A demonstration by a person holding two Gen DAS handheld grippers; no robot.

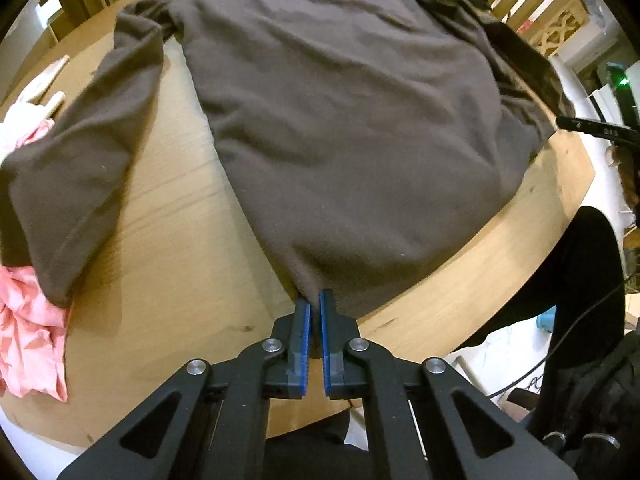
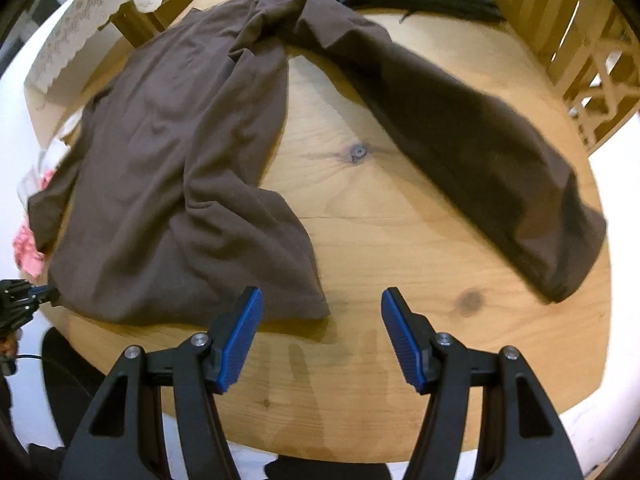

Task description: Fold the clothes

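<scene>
Right wrist: round wooden table (image 2: 360, 208), brown shirt (image 2: 168, 168); right claw (image 2: 322, 300) open, left claw (image 1: 315, 300) pinching hem.

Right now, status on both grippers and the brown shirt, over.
Left gripper shut on brown shirt hem corner. Right gripper open, empty, above table by other corner. Sleeve splayed right. Pink cloth under left sleeve.

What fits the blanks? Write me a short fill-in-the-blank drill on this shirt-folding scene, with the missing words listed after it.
1. The left gripper is shut on the hem of the ____ shirt.
2. The right gripper hovers with its jaws ____.
3. The shirt lies on a ____ table.
4. Beside the shirt's sleeve lies a crumpled ____ cloth.

Missing words: brown; open; wooden; pink
</scene>
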